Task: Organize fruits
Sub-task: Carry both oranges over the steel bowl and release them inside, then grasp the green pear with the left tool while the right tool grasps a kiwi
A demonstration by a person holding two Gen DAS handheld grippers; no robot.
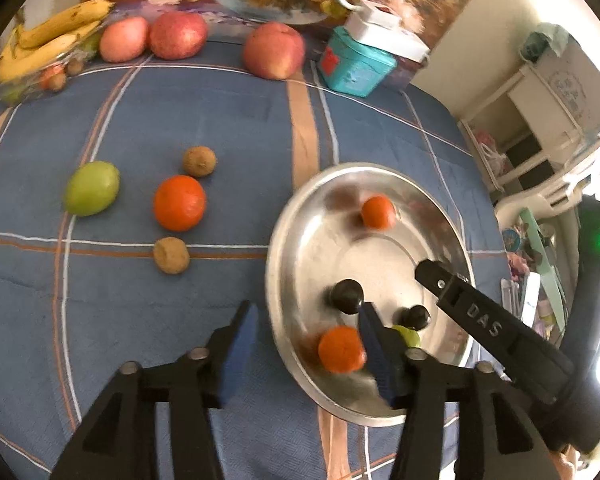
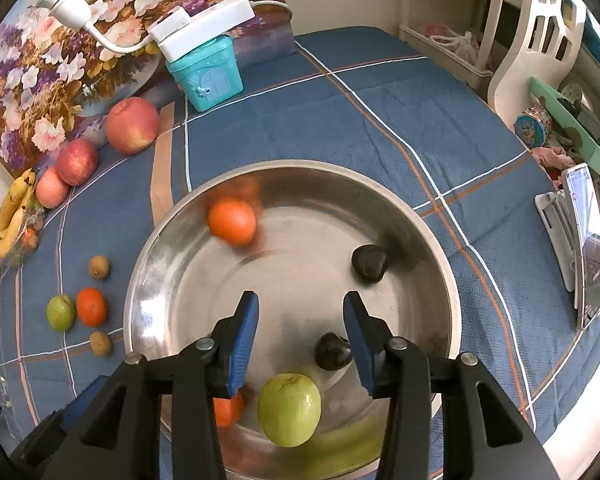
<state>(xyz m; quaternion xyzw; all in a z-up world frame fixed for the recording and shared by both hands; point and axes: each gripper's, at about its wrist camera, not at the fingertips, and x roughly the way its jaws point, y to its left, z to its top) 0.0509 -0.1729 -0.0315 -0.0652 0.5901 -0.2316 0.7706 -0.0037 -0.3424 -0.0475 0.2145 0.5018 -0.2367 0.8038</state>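
Raised letters "DAS" are showing on the black right gripper (image 1: 440, 280), whose jaws are standing apart and empty above the round steel bowl (image 2: 148, 280). The left gripper (image 1: 308, 320) is gaping too, straddling the bowl's rim. Bare blue checked cloth (image 1: 140, 320) is lying at nine o'clock, where a green fruit (image 1: 92, 188), an orange mandarin (image 1: 179, 203) and two brown nuts (image 1: 199, 161) are waiting.

A blue plaid cloth (image 2: 380, 120) covers the tabletop. On it lie a steel basin (image 2: 440, 264) at centre, three apples (image 2: 132, 124) and a teal box (image 2: 206, 76) upper left, bananas (image 2: 10, 216) and small loose fruits (image 2: 91, 306) at left.
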